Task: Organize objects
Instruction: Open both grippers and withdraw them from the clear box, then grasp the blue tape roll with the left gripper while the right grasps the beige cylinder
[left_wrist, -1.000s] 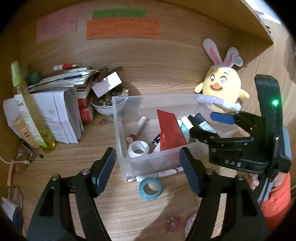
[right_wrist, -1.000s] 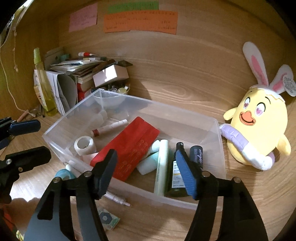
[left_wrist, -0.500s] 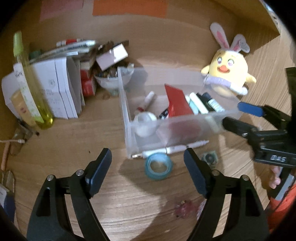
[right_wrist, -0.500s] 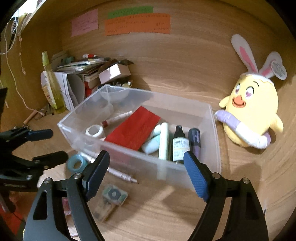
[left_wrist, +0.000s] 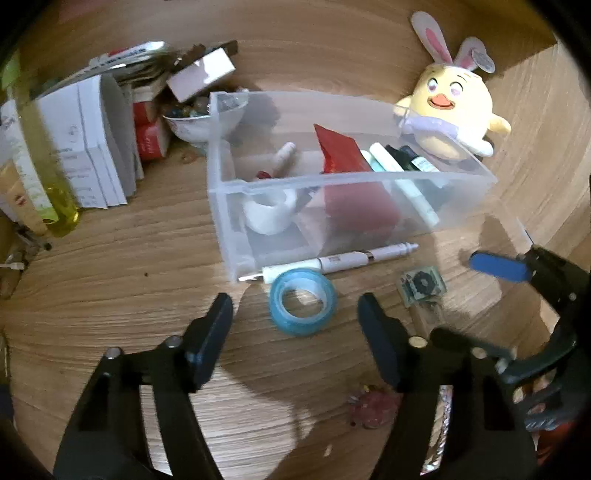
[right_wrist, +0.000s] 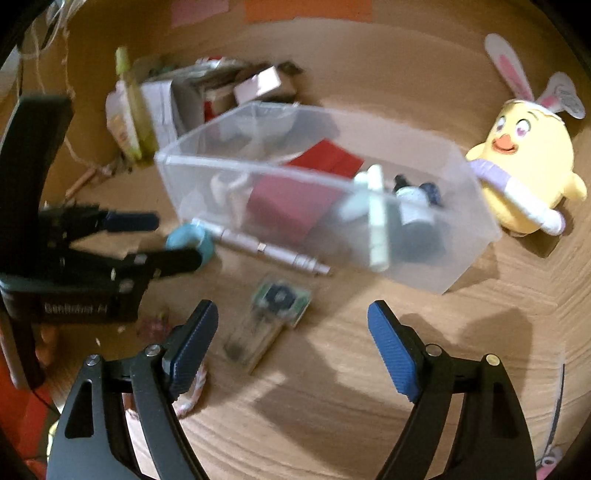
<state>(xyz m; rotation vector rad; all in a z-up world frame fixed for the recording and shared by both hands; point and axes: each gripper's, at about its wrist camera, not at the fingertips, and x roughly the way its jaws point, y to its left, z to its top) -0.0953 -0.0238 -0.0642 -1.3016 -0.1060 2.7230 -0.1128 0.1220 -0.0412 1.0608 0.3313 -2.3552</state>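
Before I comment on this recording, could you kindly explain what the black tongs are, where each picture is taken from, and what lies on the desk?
There is no robot: a person holds a two-finger gripper in each hand, with a camera on each looking along its fingers. One picture comes from the left gripper, the other from the right gripper. Both are open and hold nothing. On the wooden desk stands a clear bin with items inside. In front of it lie a blue tape roll, a white pen and a small green packet. A yellow plush chick sits beside the bin.
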